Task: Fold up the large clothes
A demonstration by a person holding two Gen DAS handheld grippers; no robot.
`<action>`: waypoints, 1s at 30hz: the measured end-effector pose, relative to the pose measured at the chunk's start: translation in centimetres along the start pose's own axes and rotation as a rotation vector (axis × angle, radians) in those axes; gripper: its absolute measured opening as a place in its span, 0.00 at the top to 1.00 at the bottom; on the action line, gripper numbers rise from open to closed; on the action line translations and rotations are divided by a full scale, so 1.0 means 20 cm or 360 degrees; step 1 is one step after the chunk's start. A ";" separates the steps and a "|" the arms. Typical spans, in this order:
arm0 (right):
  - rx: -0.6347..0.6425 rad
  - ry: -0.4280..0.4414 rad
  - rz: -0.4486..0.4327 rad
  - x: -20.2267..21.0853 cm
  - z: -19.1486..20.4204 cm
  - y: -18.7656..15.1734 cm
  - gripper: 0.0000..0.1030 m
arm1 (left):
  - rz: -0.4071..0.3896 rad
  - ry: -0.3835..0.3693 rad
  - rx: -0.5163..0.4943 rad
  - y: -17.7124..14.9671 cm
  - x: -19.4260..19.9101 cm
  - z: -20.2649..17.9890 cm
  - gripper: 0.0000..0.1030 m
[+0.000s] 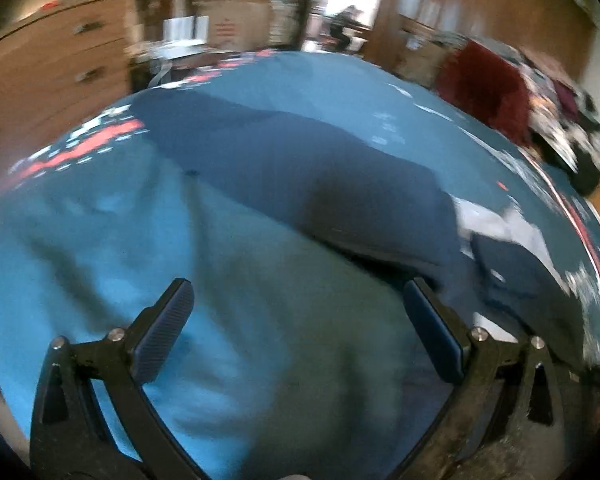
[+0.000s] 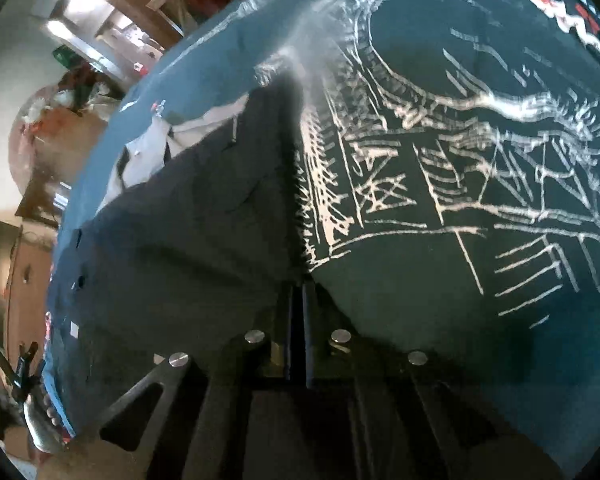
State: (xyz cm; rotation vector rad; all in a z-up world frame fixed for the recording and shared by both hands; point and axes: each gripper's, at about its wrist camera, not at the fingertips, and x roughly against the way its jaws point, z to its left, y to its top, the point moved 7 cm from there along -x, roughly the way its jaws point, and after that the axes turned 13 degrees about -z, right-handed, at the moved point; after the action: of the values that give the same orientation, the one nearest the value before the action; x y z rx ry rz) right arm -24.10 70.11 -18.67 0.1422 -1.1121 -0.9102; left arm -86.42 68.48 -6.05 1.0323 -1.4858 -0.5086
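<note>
Dark navy garment [image 2: 204, 232] lies spread on a teal patterned bedspread [image 2: 440, 288], pale lining showing at one end. Right tongs [image 2: 299, 320] pinched together on its edge. Left tongs [image 1: 296, 320] spread wide, holding nothing, above the bedspread.

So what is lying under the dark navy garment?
The dark navy garment lies on a teal patterned blanket, beside a grey-white fabric piece. Whatever is beneath the blanket is covered.
</note>
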 end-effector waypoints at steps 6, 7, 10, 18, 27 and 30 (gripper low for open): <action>-0.0010 -0.0112 -0.0195 0.27 -0.01 0.08 0.75 | -0.0051 0.0076 0.0179 0.16 -0.12 0.31 0.00; -0.0029 -0.0118 -0.0219 0.32 0.00 0.08 0.74 | -0.0063 0.0082 0.0197 0.21 -0.15 0.34 0.00; -0.0033 -0.0121 -0.0224 0.42 0.02 0.03 0.73 | -0.0082 0.0077 0.0297 0.33 -0.29 0.46 0.01; 0.0018 -0.0064 -0.0117 0.39 0.27 -0.18 0.70 | 0.0044 0.0084 0.0391 0.46 -0.74 0.65 0.35; 0.0122 0.0024 -0.0071 0.34 0.47 -0.26 0.70 | -0.0048 0.0091 0.0212 0.54 -0.75 0.58 1.00; 0.0132 0.0069 -0.0098 0.37 0.50 -0.24 0.70 | -0.0257 -0.0014 0.0005 0.68 -0.52 0.33 1.00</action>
State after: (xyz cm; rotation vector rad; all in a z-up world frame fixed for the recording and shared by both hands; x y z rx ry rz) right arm -34.02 65.10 -11.20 0.2643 -1.1109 -0.9118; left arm -97.76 82.42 -2.43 1.1599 -1.4181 -0.6256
